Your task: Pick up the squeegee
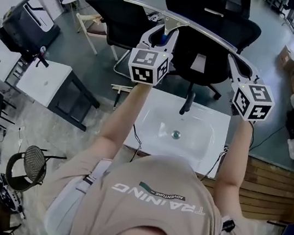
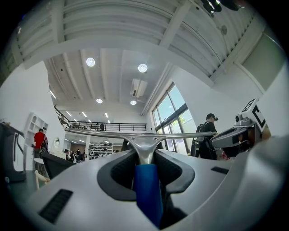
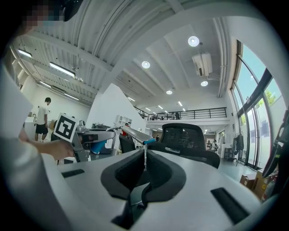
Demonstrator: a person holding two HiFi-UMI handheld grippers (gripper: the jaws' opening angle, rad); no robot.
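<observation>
Beige shirt (image 1: pixel 156 198) lettered TRAINING and ADVENTURE, upside down in head view; beyond it, above white sink (image 1: pixel 202 137), left gripper (image 1: pixel 165 34) raising squeegee (image 1: pixel 212 37), blade stretched left to right

Left gripper view: blue handle clamped between jaws, pointing back at camera, blade level and crosswise

Right gripper view: right gripper (image 3: pixel 144 160) closed, pads together, gripping nothing

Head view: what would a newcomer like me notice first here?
The long silver squeegee stretched across the top, its blue handle clamped in the left gripper, above a black office chair. The right gripper, jaws together and empty, hangs beside it. Below both sits a white sink, right in front of the person.
</observation>
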